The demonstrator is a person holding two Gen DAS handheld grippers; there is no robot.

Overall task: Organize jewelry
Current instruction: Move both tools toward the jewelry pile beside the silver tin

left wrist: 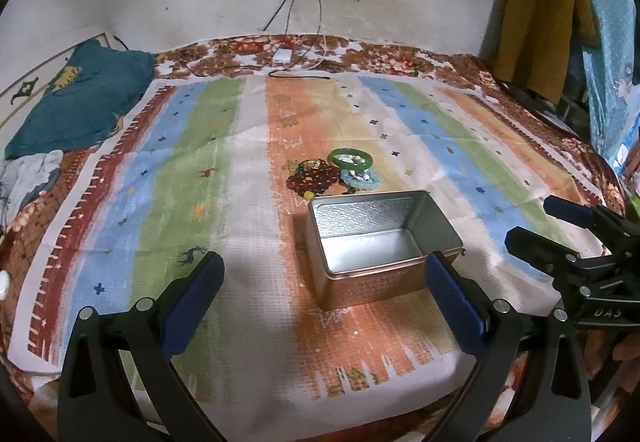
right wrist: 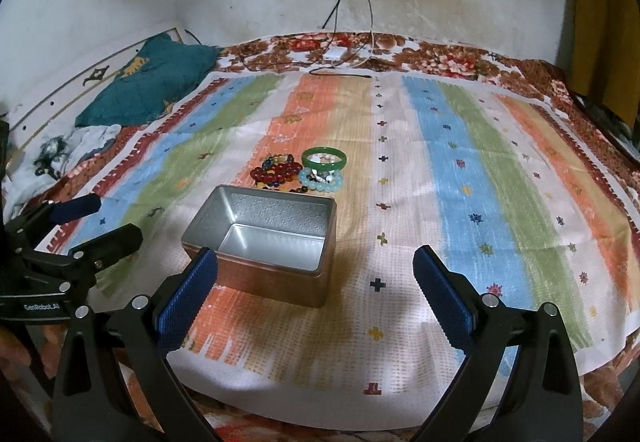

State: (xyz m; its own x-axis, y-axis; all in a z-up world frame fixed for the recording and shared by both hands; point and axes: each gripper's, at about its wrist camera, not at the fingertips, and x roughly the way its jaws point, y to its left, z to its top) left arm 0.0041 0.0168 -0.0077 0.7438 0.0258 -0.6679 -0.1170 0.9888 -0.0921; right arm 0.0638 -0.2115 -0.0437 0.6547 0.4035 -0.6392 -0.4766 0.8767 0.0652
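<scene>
- My left tool (left wrist: 324, 278) is a black plastic frame with two long arms, each ending in a blue pad with a fine waffle grain.
- My right tool (right wrist: 316, 280) is built the same: black arms, blue textured fingers (right wrist: 442, 298).
- Round silver screws (right wrist: 490, 299) sit at the arm joints.
- White lettering "GenRobot.AI" marks the side of the left one, seen from the right wrist.

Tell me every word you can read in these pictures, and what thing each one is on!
"GenRobot.AI" – white letters on the black body of the left tongs, seen from the right wrist camera.
"UAS" – part of a cut-off label on the black body of the right tongs, seen from the left wrist camera; the rest is hidden.
The metal tin and the striped cloth show patterns only, no words.
</scene>
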